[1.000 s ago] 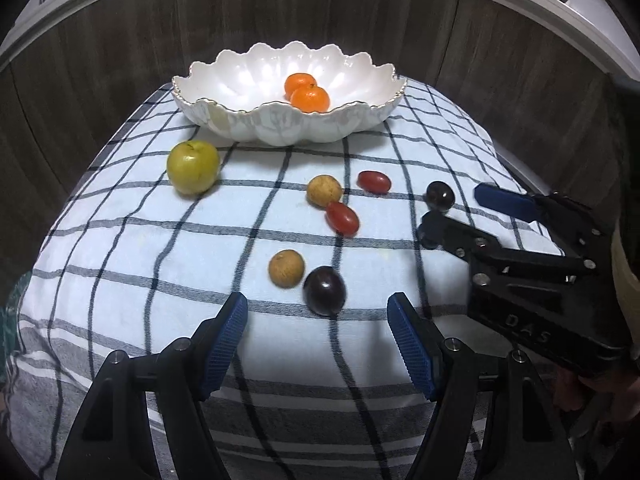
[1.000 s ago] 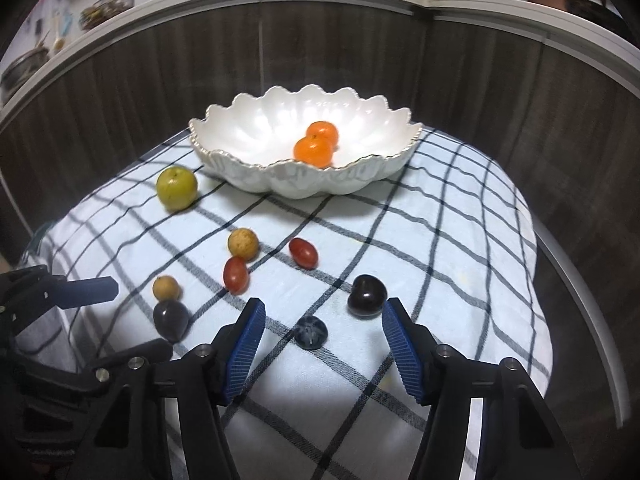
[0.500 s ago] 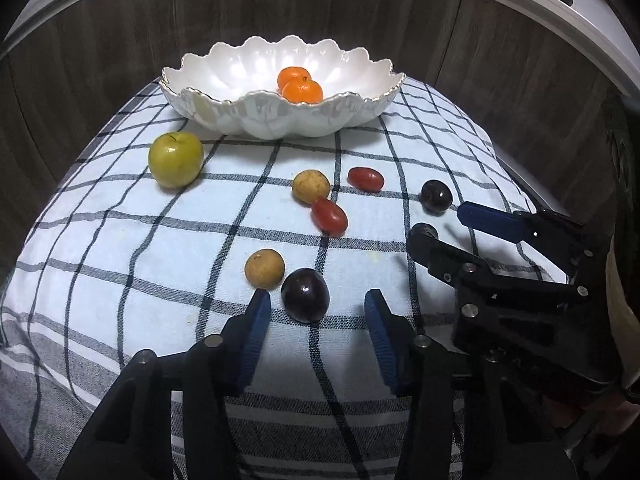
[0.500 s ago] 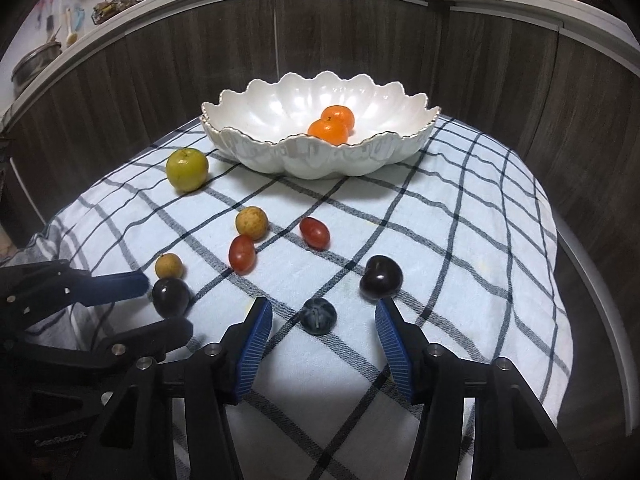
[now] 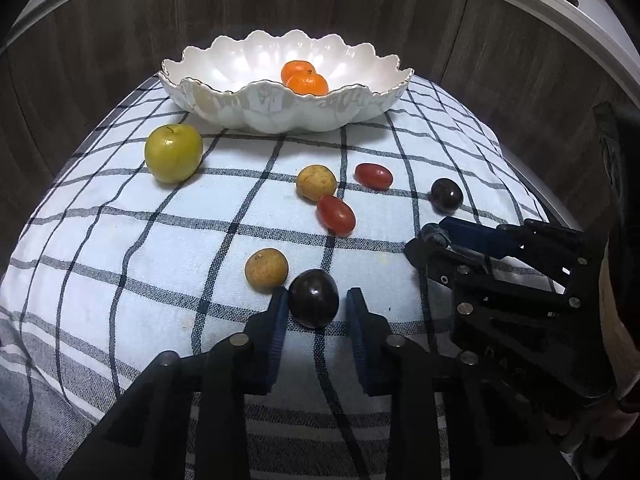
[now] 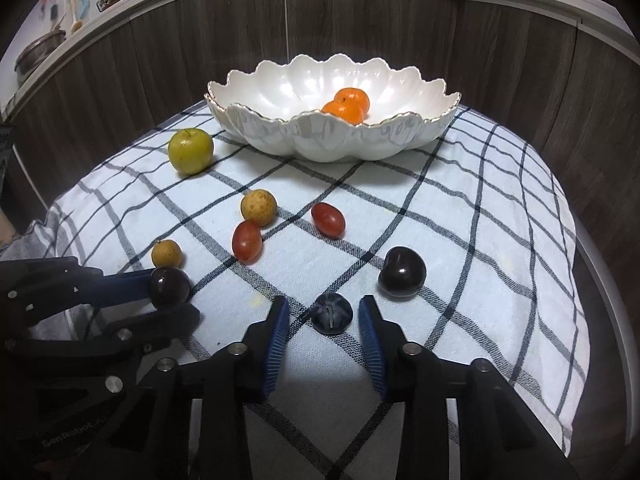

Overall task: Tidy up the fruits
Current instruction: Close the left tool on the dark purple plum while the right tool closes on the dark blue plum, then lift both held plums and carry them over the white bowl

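A dark plum (image 5: 314,298) lies on the checked cloth, and my left gripper (image 5: 316,300) is closing on it, pads against its sides. The right wrist view shows the same grip (image 6: 172,298) at the left. A small blueberry (image 6: 332,314) sits between the pads of my right gripper (image 6: 322,312), whose jaws are closing with a gap still on each side. A second dark plum (image 6: 402,272) rests just right of it. The white scalloped bowl (image 6: 280,80) at the back holds two mandarins (image 6: 346,106).
Loose on the cloth (image 6: 480,208) are a green apple (image 6: 190,151), two tan longans (image 6: 259,207) (image 6: 167,253) and two red grape tomatoes (image 6: 247,241) (image 6: 328,219). Dark wood panels (image 6: 360,20) rise close behind the bowl. The cloth drops off at the right.
Both grippers' jaws have narrowed. The left has edged forward and come in around the dark plum; the right has drawn in around the blueberry.
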### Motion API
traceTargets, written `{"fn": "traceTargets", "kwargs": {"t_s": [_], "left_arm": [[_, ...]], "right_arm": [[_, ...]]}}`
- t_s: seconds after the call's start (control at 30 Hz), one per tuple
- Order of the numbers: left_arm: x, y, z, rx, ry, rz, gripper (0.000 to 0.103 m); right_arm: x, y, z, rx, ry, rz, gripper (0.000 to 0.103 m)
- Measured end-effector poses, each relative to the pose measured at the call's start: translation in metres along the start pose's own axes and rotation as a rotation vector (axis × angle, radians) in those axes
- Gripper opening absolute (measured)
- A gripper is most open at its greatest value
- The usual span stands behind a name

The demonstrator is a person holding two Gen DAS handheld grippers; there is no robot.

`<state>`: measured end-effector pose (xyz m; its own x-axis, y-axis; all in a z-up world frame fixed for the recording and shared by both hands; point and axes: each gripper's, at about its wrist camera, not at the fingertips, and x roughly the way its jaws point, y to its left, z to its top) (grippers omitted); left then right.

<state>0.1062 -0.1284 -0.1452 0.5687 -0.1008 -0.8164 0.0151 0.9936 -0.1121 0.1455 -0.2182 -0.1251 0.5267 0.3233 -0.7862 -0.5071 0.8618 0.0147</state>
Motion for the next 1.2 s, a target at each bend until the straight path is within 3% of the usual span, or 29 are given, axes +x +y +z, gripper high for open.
{"fn": "traceTargets", "kwargs": {"t_s": [0.13, 0.5, 1.2], "left_arm": [[0.0, 0.002, 0.001, -0.002, -0.003, -0.004, 0.024], [-0.013, -0.003, 0.003, 0.047, -0.05, -0.047, 0.024], [-0.037, 0.014, 0.018, 0.057, -0.09, -0.051, 0.024]], "right_arm": [[0.0, 0.0, 0.0, 0.003, -0.004, 0.002, 0.022], [-0.009, 0.005, -0.001, 0.009, -0.015, -0.002, 0.022], [-0.048, 0.011, 0.004, 0.171, -0.075, -0.055, 0.022]]}}
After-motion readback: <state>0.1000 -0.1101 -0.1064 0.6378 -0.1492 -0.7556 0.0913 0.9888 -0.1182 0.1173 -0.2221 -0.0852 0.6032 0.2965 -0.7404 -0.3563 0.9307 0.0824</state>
